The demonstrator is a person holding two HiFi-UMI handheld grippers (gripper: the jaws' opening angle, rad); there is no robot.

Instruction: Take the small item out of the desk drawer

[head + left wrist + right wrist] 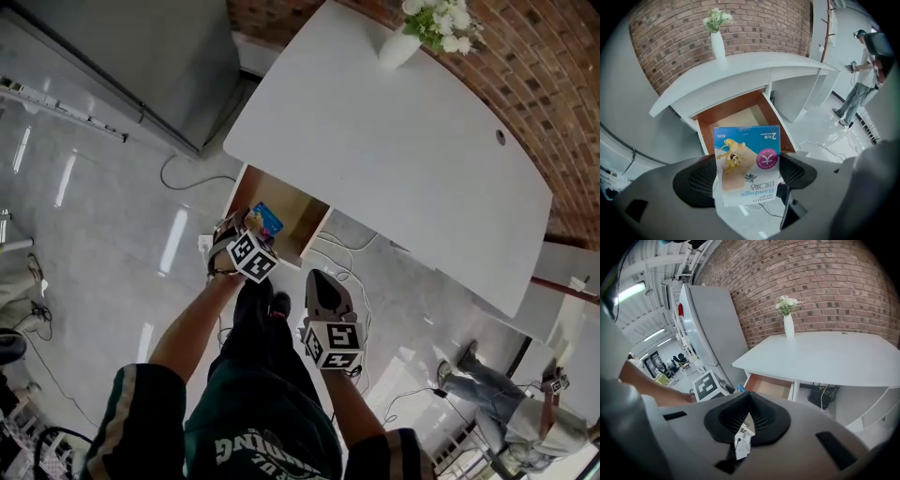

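A blue-and-tan bandage box [747, 164] stands upright between the jaws of my left gripper [747, 161], which is shut on it. In the head view the left gripper [251, 225] holds this box [267, 220] just above the front of the open wooden drawer [286, 214]. The drawer [740, 117] hangs under the white desk [394, 141], and its visible floor is bare. To the right and nearer to me, my right gripper [323, 279] is shut with nothing in it; its jaw tips meet [749, 397] as it points toward the drawer [771, 386].
A white vase of flowers [401, 42] stands at the desk's far edge against the brick wall. A grey cabinet [141, 56] is left of the desk. Cables [347, 255] lie on the floor under the desk. A person [511, 412] stands to the right.
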